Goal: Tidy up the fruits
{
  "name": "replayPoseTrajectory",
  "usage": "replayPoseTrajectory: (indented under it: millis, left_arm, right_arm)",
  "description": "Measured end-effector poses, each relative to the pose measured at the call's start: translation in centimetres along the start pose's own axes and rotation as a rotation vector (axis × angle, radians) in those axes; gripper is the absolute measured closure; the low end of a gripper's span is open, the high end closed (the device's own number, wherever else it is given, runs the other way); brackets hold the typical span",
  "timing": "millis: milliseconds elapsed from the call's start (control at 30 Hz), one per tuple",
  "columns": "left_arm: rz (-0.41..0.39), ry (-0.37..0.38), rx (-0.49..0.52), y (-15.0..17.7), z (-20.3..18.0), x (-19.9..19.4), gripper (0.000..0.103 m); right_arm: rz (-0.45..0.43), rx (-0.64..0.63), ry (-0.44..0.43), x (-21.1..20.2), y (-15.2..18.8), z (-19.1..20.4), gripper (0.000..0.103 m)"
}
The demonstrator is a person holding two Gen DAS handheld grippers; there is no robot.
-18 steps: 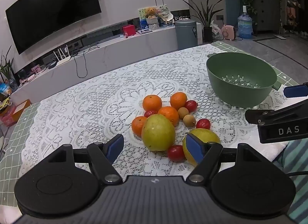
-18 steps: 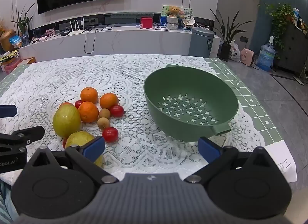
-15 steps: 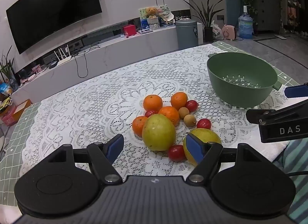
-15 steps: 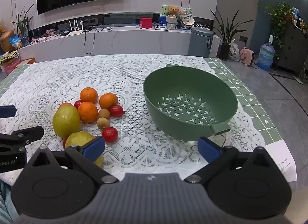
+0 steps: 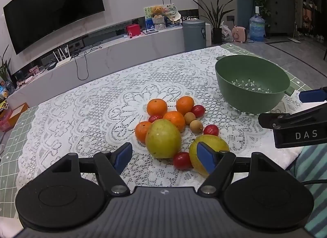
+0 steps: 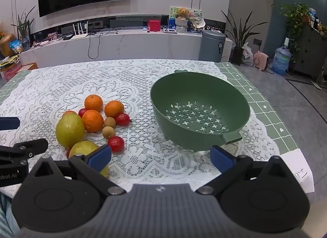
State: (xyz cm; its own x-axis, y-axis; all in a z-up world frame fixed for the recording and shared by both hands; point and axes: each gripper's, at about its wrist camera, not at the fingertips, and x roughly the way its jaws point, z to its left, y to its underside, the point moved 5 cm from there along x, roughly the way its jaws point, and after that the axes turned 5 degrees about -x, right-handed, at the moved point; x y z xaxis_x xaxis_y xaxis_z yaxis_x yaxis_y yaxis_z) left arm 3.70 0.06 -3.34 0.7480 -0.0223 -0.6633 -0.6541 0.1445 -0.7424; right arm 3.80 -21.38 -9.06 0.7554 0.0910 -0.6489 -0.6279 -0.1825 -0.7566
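Fingers point(image 5: 123, 154) of both grippers wide apart, empty; paper slip point(image 6: 300, 173) only in right-wrist view.

Surface materials on the desk.
White openwork lace cloth point(image 6: 132, 86) over a green gridded cover point(image 6: 263, 103); matt green plastic colander point(image 6: 200, 92); glossy red tomatoes point(image 6: 116, 144); dimpled oranges point(image 6: 93, 103); matt black plastic claw point(image 5: 163, 156) with blue pads point(image 5: 205, 157).
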Motion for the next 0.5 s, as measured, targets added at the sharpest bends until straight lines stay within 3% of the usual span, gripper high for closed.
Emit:
replayPoseTrajectory:
  millis: [500]
  left_arm:
    - [0.003,0.002,-0.004,0.18,-0.12,-0.06,0.018]
  right_arm:
    - [0.007,0.001,0.001,0.21,0.24,0.01,0.004]
